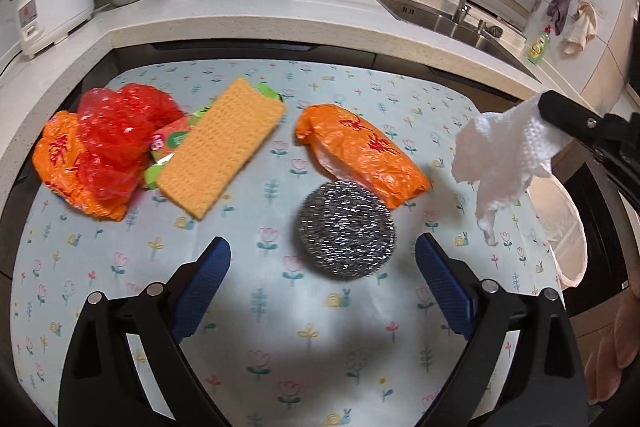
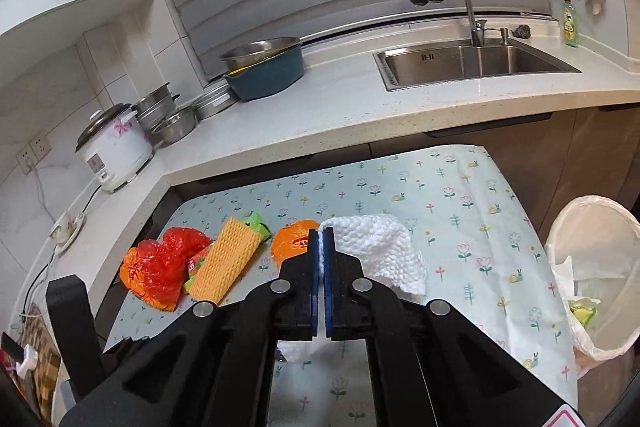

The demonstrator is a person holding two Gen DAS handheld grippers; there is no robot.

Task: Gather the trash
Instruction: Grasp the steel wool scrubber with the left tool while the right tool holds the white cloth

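One white cloth (image 2: 380, 251) in right gripper (image 2: 321, 239).

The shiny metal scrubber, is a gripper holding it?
No, the scrubber lies on the table between the open left gripper fingers, untouched.

Left gripper (image 1: 322, 259) spread; right gripper (image 2: 321, 251) clamped.

Black tongs (image 1: 323, 255) with blue ribbed pads (image 1: 208, 279), silver screws.
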